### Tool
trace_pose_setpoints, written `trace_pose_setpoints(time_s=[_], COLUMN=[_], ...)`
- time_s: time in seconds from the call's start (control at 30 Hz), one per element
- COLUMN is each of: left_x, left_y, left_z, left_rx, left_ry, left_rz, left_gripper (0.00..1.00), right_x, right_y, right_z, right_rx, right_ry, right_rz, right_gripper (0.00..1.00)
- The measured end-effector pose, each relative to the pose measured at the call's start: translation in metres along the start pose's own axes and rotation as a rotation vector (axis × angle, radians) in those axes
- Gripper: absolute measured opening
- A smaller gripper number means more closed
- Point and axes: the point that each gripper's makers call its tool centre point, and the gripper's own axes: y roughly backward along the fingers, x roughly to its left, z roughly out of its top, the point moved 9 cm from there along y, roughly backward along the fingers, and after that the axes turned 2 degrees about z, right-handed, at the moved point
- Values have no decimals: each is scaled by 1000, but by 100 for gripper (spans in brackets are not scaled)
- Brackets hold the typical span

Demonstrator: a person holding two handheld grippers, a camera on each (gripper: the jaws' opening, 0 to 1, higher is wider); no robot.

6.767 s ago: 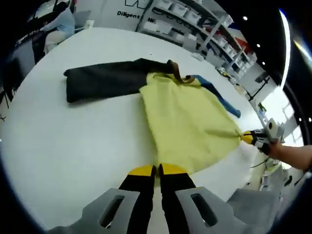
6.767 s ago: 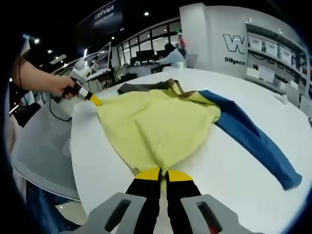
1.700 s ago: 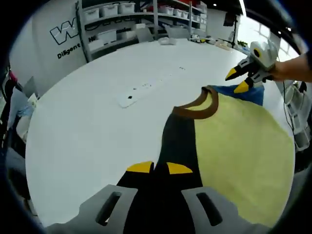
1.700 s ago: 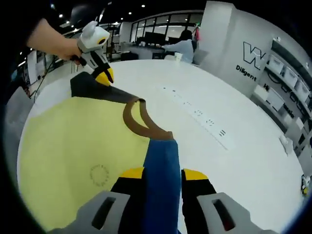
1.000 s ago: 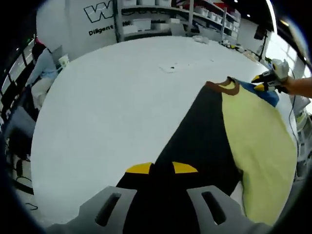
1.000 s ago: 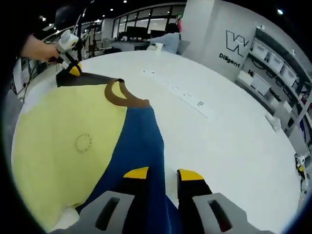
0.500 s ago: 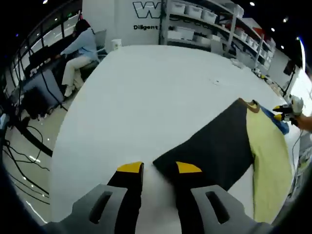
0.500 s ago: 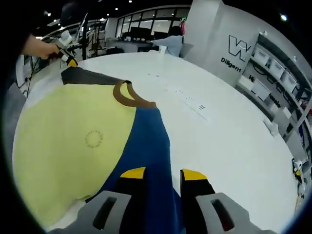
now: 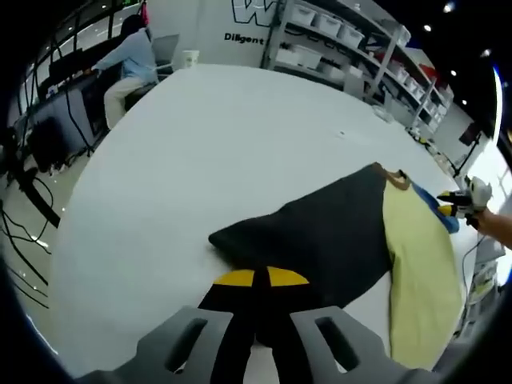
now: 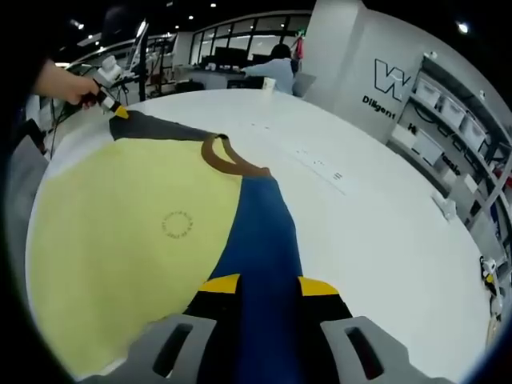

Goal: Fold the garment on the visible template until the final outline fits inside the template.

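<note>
- Left gripper view: the left gripper (image 9: 253, 278) rises from the bottom edge, its yellow-tipped fingers (image 9: 232, 278) pressed together on the end of the black sleeve (image 9: 320, 236) of the garment (image 9: 416, 268).
- Left gripper view: the garment lies flat on the white round desk (image 9: 200, 144); the black sleeve runs from the fingers up and right to the brown collar (image 9: 398, 178), and the pale yellow body spreads beyond it toward the right edge of the desk.
- Left gripper view: at far right the right gripper (image 9: 458, 198), held in a hand (image 9: 500, 226), sits at a strip of the blue sleeve (image 9: 444, 213) just past the collar.
- Left gripper view: a seated person (image 9: 132, 60) is at another desk beyond the top left rim, and shelving with bins (image 9: 336, 56) lines the wall.
- Right gripper view: the right gripper (image 10: 268, 286) has the blue sleeve (image 10: 264, 240) running between its two fingers (image 10: 219, 285); the fingers stand apart at the sleeve's width, and whether they pinch the cloth cannot be told.
- Right gripper view: the blue sleeve leads up to the brown collar (image 10: 228, 156); the yellow body (image 10: 120, 232), with a small round printed mark (image 10: 178, 224), lies to the left on the desk (image 10: 384, 232).
- Right gripper view: the black sleeve (image 10: 156, 126) extends to the upper left, where the left gripper (image 10: 112, 104), held in a hand (image 10: 68, 84), meets its end.
</note>
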Motion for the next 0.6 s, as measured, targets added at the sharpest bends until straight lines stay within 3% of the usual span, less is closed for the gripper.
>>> trace_pose_setpoints(time_s=[0.13,0.23,0.4,0.6], left_x=[-20,-47,-82,-113], left_y=[6,8,9,-9], left_z=[11,13,15,-1], left_rx=[-78,-127,-201,-141], left_ry=[-143,-188,-293,-292], left_rz=[26,-35,-80,-187], left_gripper=[4,4,4,4], right_x=[6,10,16,23], right_y=[2,4,8,11], right_z=[1,1,1,-1], right_rx=[-9,-15,-21,-20], right_ry=[1,0,-2,-6], right_rz=[3,5,7,12], right_gripper=[20,19,19,19])
